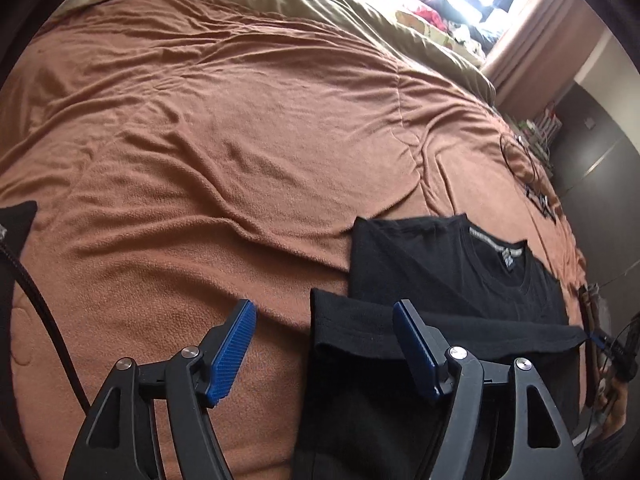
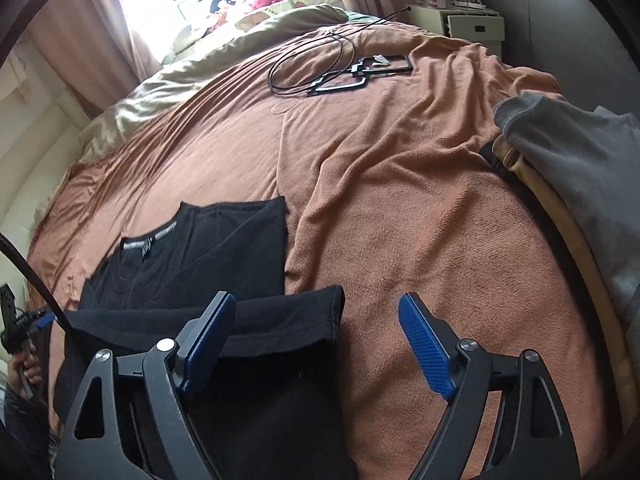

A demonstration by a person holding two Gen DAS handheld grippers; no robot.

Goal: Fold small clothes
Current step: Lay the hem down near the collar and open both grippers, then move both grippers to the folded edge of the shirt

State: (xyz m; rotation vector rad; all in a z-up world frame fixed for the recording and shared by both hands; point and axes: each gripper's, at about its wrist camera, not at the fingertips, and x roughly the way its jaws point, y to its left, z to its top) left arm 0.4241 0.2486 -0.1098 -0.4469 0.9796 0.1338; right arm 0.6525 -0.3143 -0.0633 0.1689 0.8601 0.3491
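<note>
1. Left wrist view shows the left gripper (image 1: pixel 324 344) with its jaws wide and nothing pressed between the blue pads; one pad stands over the near corner of the black T-shirt (image 1: pixel 452 276), the other over the brown blanket (image 1: pixel 200 140).
2. The right gripper (image 2: pixel 316 344) is also wide and holds nothing; it stands at the opposite near corner of the same fold.
3. The T-shirt lies flat on the bed, with its lower part already turned up toward the collar (image 2: pixel 146 242), probably so the fold can rest by itself.
4. The collar points away from the person, toward the window side. The folded edge runs across, from one gripper to the other.
5. A grey garment (image 2: pixel 576 160) waits at the right, well apart, with a black cable (image 2: pixel 316 64) further away.
</note>
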